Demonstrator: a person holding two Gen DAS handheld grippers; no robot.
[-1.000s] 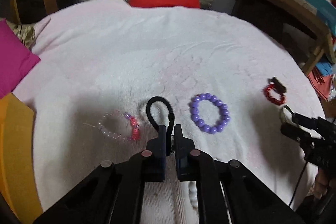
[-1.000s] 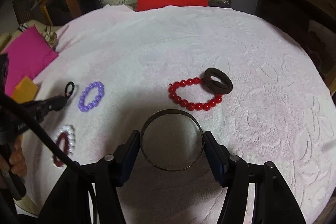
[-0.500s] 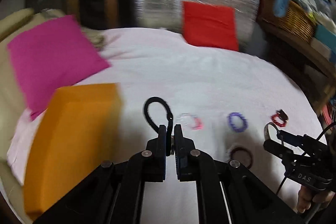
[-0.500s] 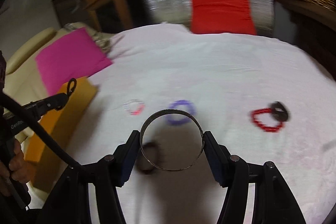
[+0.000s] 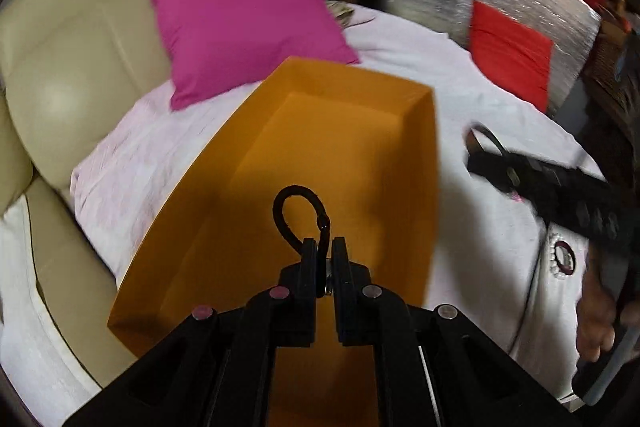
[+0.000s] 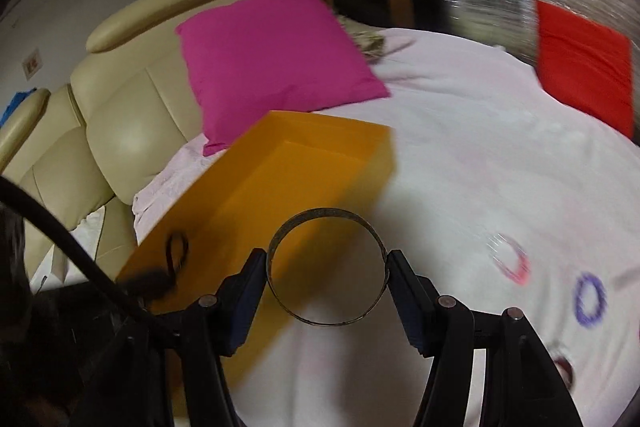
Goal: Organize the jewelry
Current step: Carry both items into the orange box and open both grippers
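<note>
L gripper (image 5: 324,259): jaws nearly together, pinched on black loop (image 5: 298,213) that sticks up fwd of the tips. Held out level, pointing fwd. In R view its tip shows low at far left w/ the loop.

R gripper (image 6: 327,279): jaws wide, clamped on both sides of metal bangle (image 6: 327,273) standing upright btwn pads. In L view it sits off to the right, bare hand (image 5: 600,315) wrapped on its handle.

Layout: bed, box, cushions.
Box (image 5: 416,163) on bed (image 5: 400,47), left edge; cushion (image 5: 240,15) behind it; bracelets (image 6: 588,295) lying right of box; sofa (image 5: 72,67) left of bed.
</note>
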